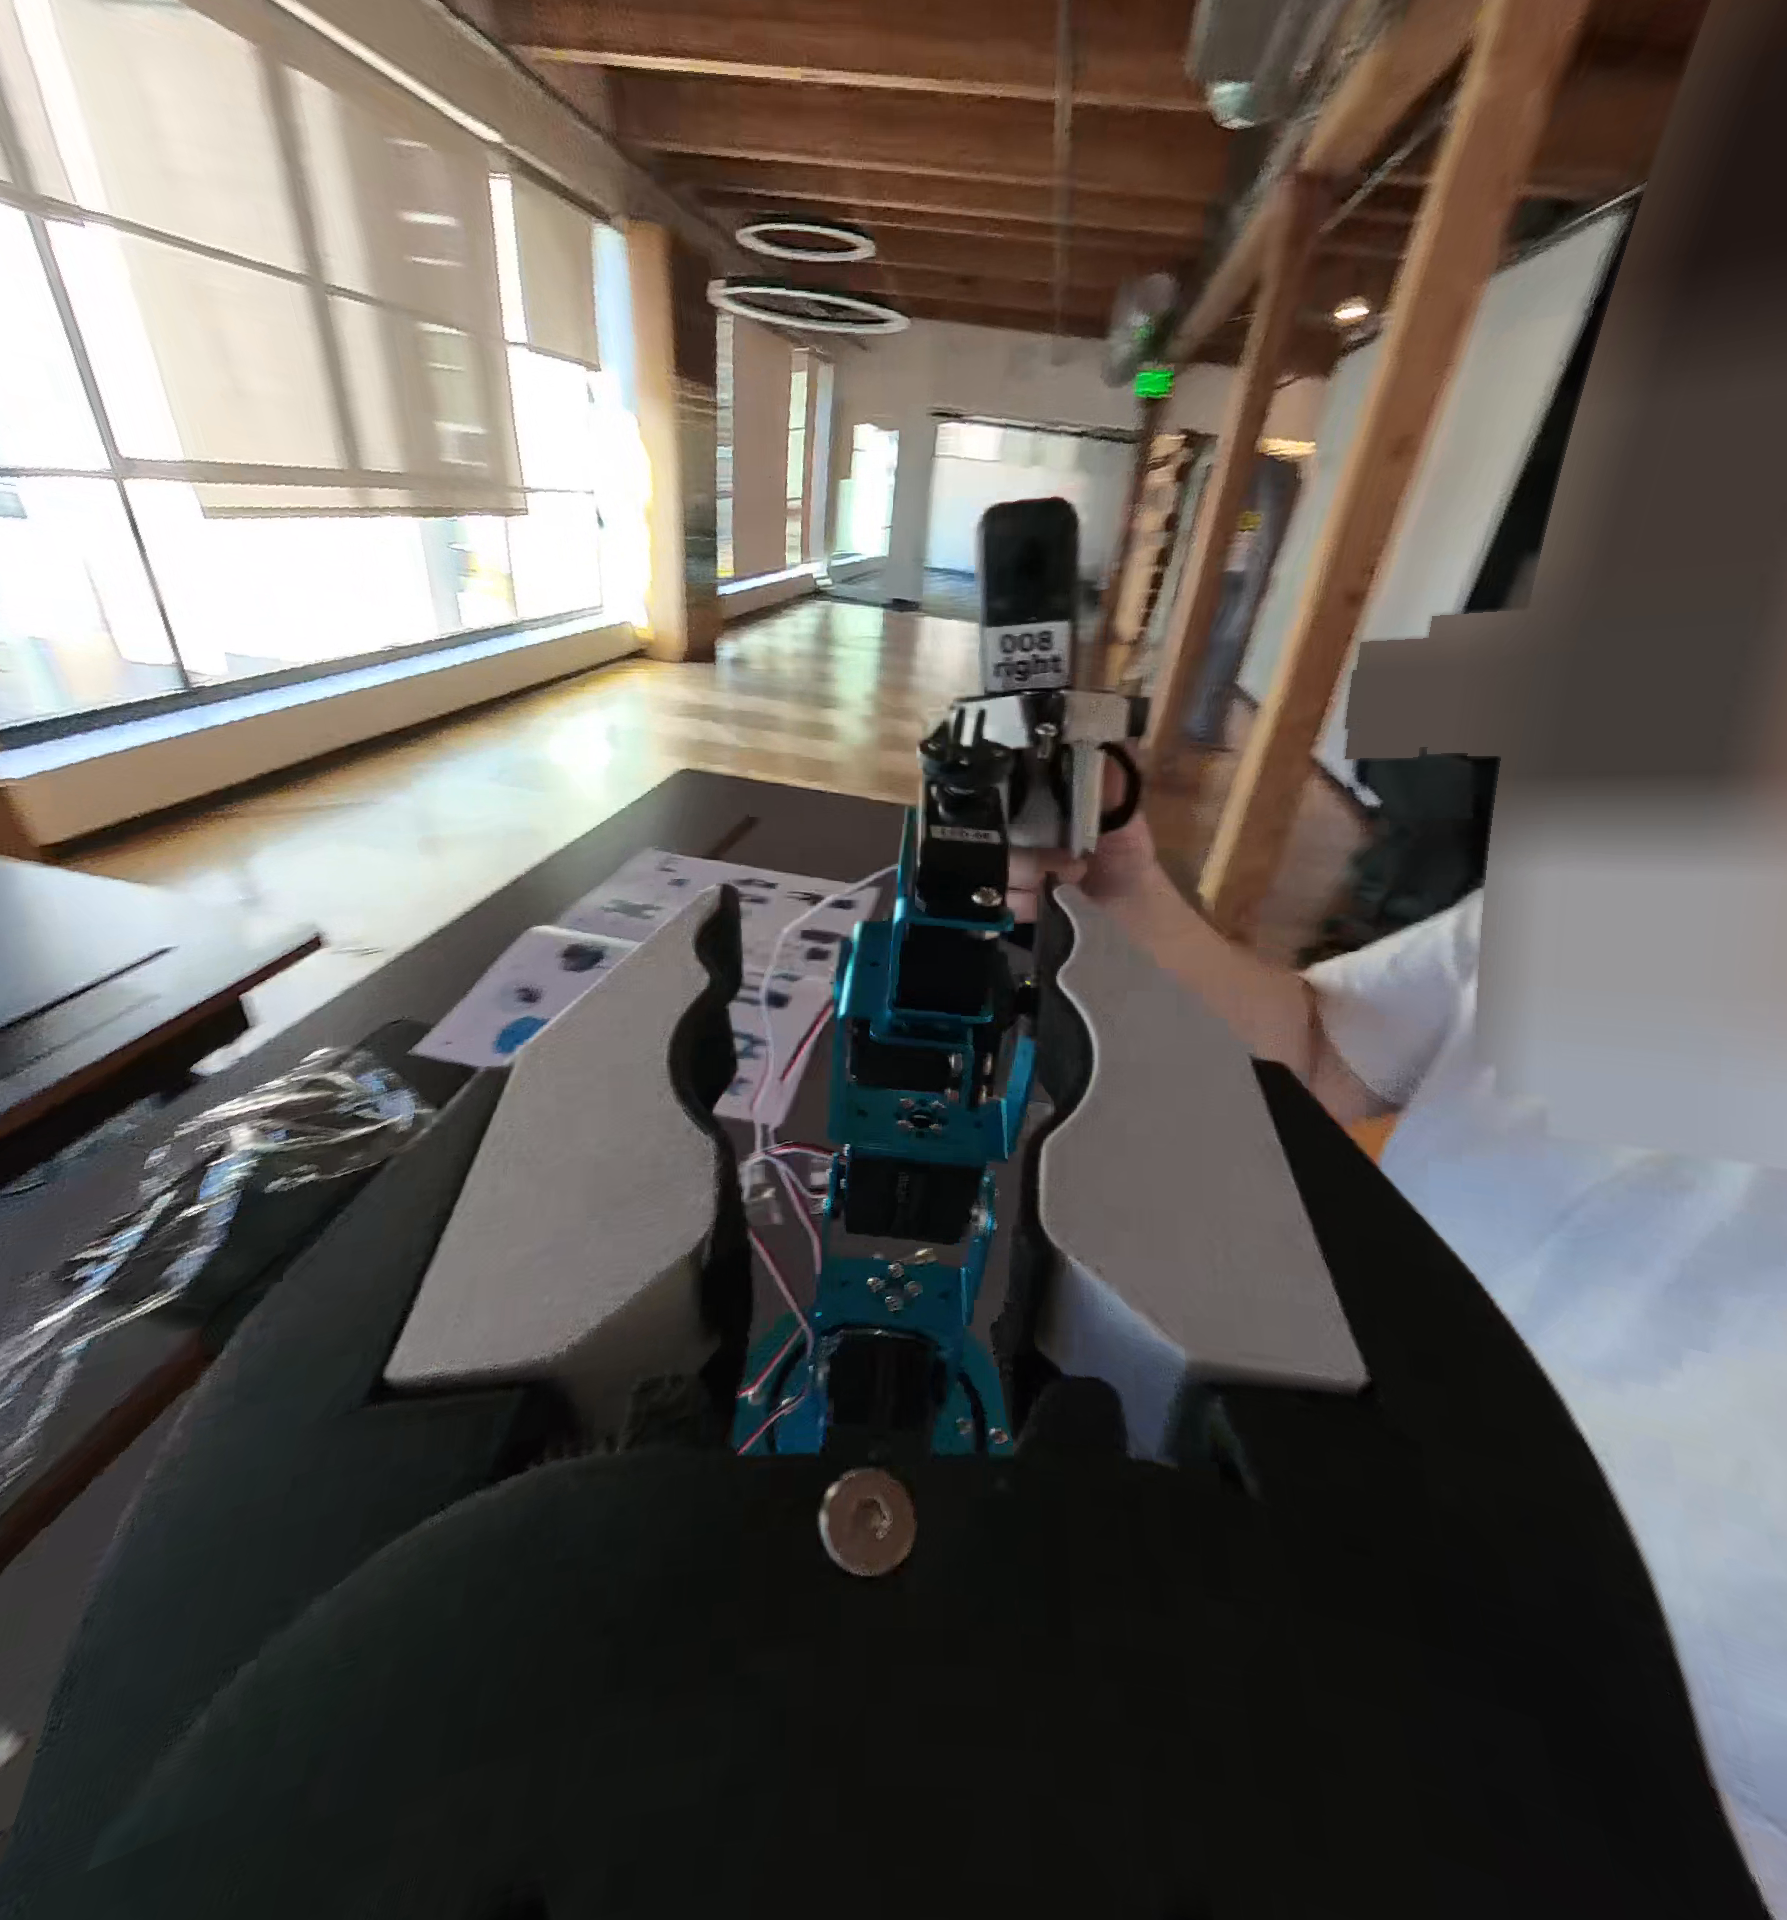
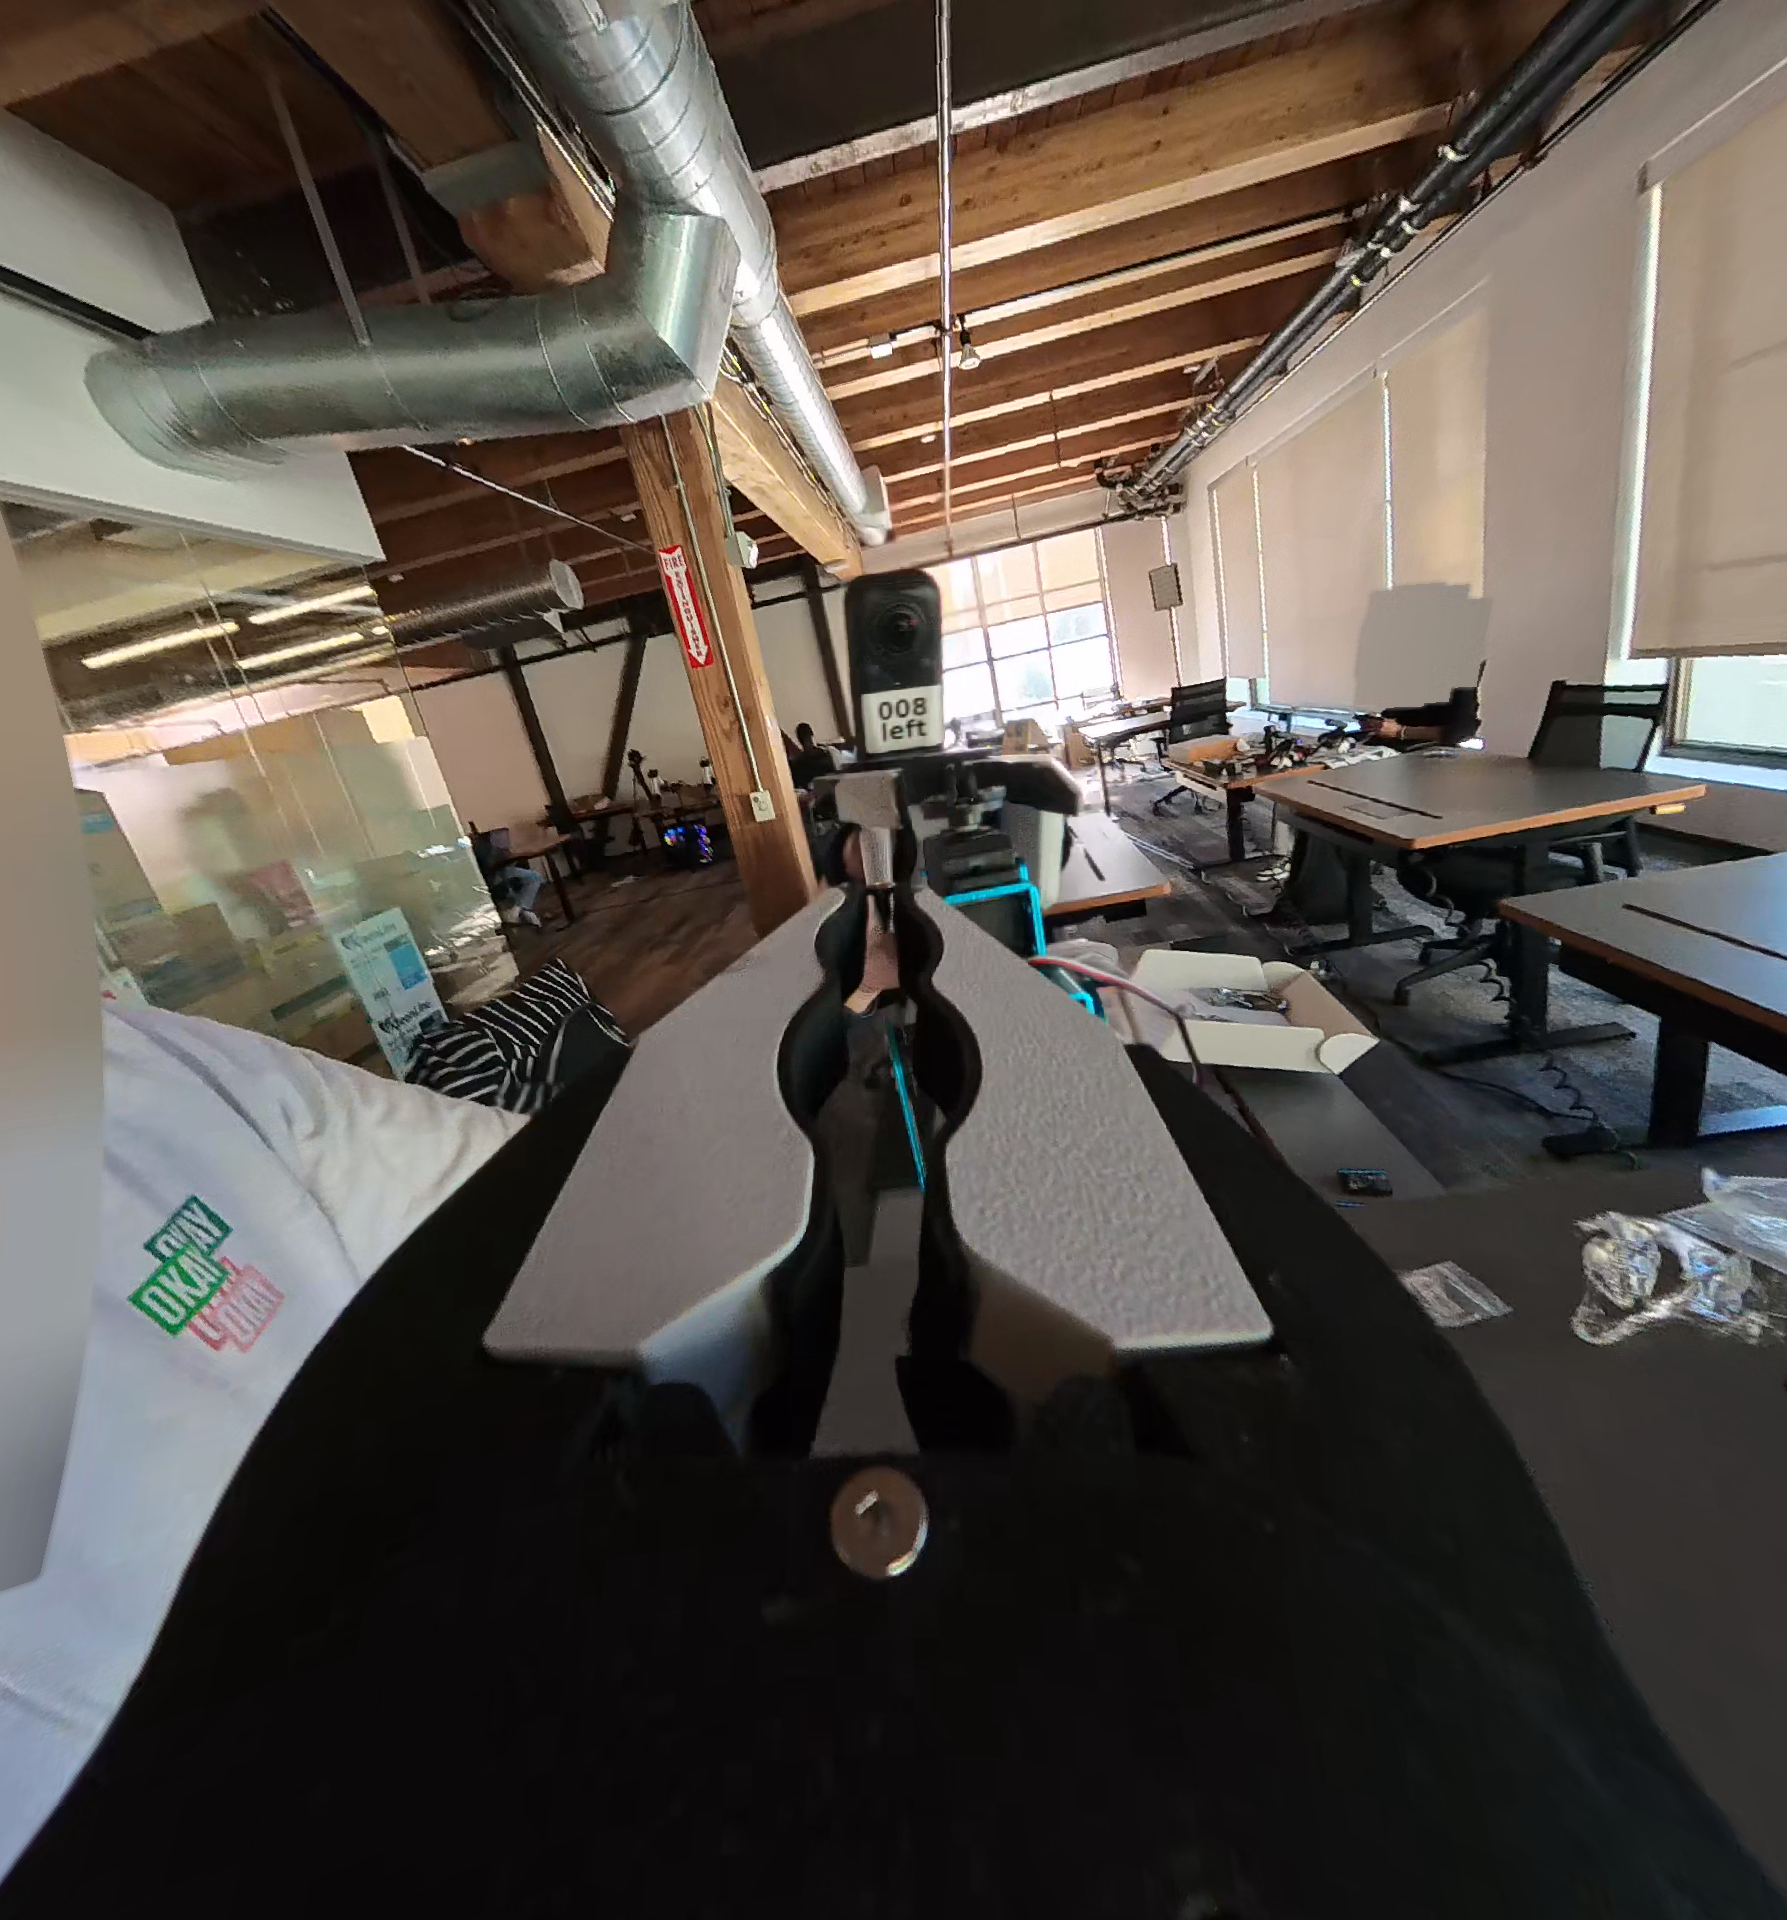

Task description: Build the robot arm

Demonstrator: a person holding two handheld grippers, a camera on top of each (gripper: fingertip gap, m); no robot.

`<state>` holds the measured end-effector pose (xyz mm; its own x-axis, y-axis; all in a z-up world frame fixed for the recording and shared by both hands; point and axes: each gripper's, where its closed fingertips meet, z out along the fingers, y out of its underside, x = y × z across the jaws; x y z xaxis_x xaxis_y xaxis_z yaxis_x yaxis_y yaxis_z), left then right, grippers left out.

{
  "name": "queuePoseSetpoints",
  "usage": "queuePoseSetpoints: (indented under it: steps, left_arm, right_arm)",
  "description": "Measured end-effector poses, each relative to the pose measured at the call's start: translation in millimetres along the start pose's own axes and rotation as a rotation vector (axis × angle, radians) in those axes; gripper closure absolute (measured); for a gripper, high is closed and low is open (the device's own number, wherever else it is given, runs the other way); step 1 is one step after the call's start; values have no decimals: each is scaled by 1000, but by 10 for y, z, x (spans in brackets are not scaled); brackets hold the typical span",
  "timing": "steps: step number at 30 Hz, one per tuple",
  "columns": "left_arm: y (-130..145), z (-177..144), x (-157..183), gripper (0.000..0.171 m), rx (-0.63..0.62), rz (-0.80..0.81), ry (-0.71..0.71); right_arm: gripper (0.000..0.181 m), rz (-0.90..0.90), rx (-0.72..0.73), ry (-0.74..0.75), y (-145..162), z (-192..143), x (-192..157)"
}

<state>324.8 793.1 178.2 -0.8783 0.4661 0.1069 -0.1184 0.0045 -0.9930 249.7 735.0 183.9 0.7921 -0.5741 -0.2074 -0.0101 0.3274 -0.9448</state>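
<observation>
A small blue metal robot arm point(image 1: 910, 1101) with black servos and red and white wires is held in the air over a dark table point(image 1: 598, 862). My left gripper point(image 1: 889, 914) is shut on its lower part, with the grey fingers point(image 1: 598, 1164) on either side of it. My right gripper point(image 2: 878, 909) faces the left one, its jaws nearly closed on a thin black and blue part of the arm point(image 2: 894, 1132). A hand holds the right gripper's body point(image 1: 1060, 779) at the arm's far end. The left gripper's body point(image 2: 894, 665) shows straight ahead in the right wrist view.
Printed sheets point(image 1: 650, 914) and crumpled clear plastic bags point(image 1: 245, 1164) point(image 2: 1699, 1268) lie on the table. An open white cardboard box point(image 2: 1253, 1008) sits behind. A person in a white shirt point(image 1: 1595, 1299) stands close. Desks point(image 2: 1471, 800), office chairs and a wooden post point(image 2: 723, 675) stand beyond. The gap from one gripper's tips to the other's is roughly 10 cm.
</observation>
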Motion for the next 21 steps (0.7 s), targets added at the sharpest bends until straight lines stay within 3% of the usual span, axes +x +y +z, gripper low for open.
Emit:
queuePoseSetpoints:
  steps: [5, 12, 21]
  left_arm:
    - [-196, 48, 153, 123, -17, 46, -128]
    - [-25, 199, 194, 126, -14, -10, -117]
    - [-35, 161, 172, 127, 21, -35, -101]
  right_arm:
    - [178, 84, 11, -94, -87, 184, 65]
    - [177, 101, -60, -131, 27, 409, 98]
    - [178, 115, -54, -131, 86, 458, 159]
